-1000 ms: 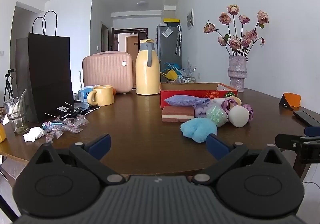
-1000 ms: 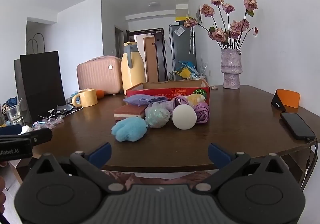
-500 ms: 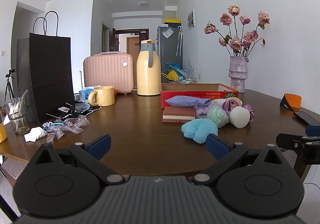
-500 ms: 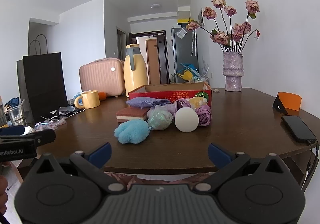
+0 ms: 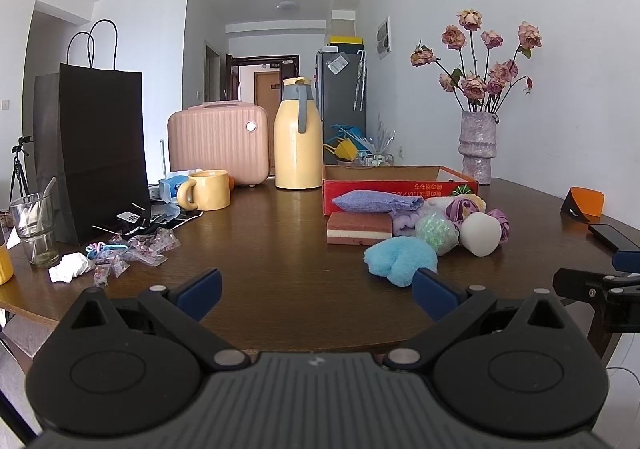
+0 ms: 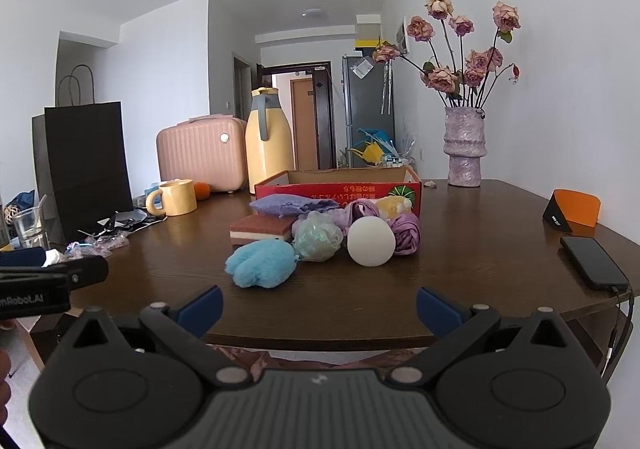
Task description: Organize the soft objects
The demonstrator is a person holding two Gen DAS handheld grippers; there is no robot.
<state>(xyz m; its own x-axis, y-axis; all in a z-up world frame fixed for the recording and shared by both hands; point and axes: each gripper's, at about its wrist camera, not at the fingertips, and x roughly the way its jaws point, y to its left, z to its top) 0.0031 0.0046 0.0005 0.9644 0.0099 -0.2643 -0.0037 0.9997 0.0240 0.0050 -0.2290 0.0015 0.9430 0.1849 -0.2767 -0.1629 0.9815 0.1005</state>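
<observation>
A heap of soft things lies on the brown table in front of a red cardboard box (image 6: 338,189) (image 5: 400,189): a fluffy blue puff (image 6: 262,263) (image 5: 400,259), a green mesh sponge (image 6: 318,236), a white ball (image 6: 371,242) (image 5: 480,235), a brown-and-white sponge (image 6: 262,231) (image 5: 359,229), a lilac pouch (image 6: 290,205) (image 5: 376,201) and purple cloth flowers (image 6: 406,235). My left gripper (image 5: 316,287) is open and empty near the table's front edge. My right gripper (image 6: 318,307) is open and empty, just in front of the table edge, facing the heap.
A yellow mug (image 5: 208,190), yellow flask (image 5: 298,135), pink case (image 5: 218,143) and black paper bag (image 5: 98,149) stand at the left and back. Candy wrappers (image 5: 132,251) and a glass (image 5: 34,227) lie at the left. A vase (image 6: 464,147), phone (image 6: 592,263) and orange stand (image 6: 574,207) are at the right.
Both grippers have drifted slightly nearer the table and a little higher. Both stay open; nothing on the table moved.
</observation>
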